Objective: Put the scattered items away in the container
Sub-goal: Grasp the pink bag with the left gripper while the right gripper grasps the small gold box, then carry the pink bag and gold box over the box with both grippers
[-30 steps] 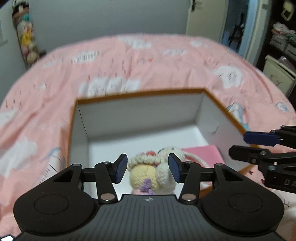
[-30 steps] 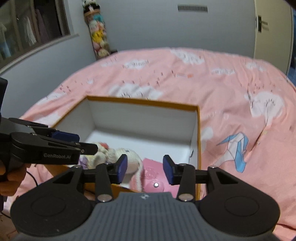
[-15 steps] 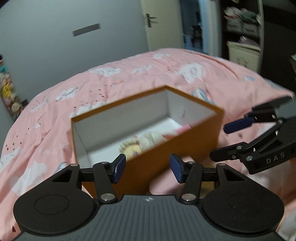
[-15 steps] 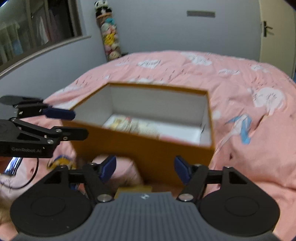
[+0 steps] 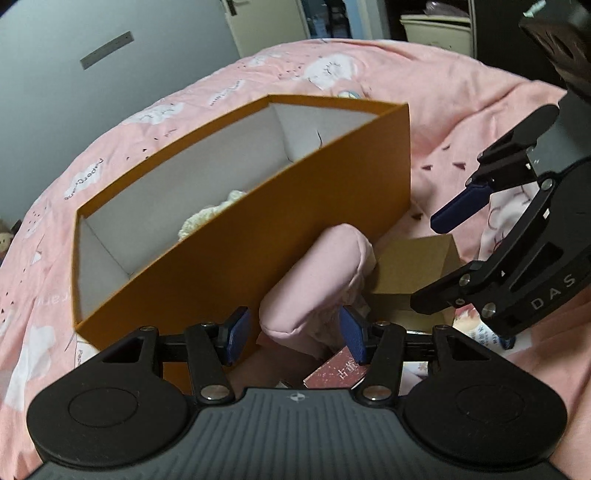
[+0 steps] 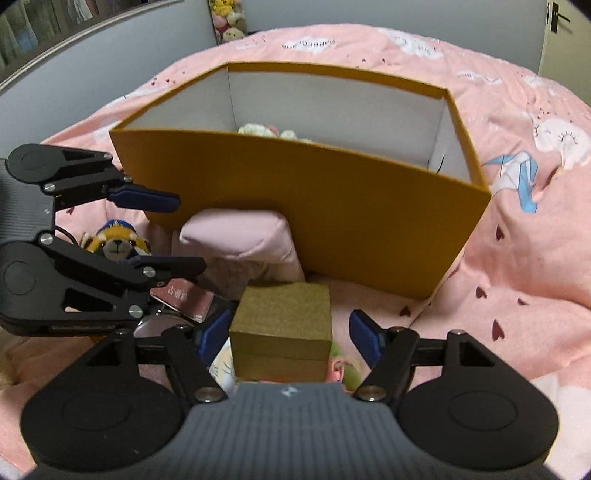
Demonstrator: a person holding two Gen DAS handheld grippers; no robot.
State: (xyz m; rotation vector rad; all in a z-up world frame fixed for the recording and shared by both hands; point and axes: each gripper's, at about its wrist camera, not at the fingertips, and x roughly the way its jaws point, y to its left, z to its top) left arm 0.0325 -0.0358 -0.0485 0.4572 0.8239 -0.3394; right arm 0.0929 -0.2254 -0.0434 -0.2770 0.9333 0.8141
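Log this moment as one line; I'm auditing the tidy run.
left gripper: open, around pink pouch | right gripper: open, around small brown box | orange box: holds crochet dolls

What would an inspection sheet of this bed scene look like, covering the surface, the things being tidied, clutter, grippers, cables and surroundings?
Surface: pink cloud-print bedspread, rumpled.
Job's things: open orange cardboard box with white lining holds cream crocheted dolls. Outside it, at its near wall: pink padded fabric pouch, small brown cardboard cube box, striped plush animal in a blue cap, maroon booklet.
Clutter: nothing seen apart from those items.
Grippers: left gripper open, its pads either side of the pouch, contact unclear; right gripper open, straddling the cube box without gripping it.
Cables: thin black cable beside the left gripper.
Surroundings: grey wall, door, hanging plush toys.
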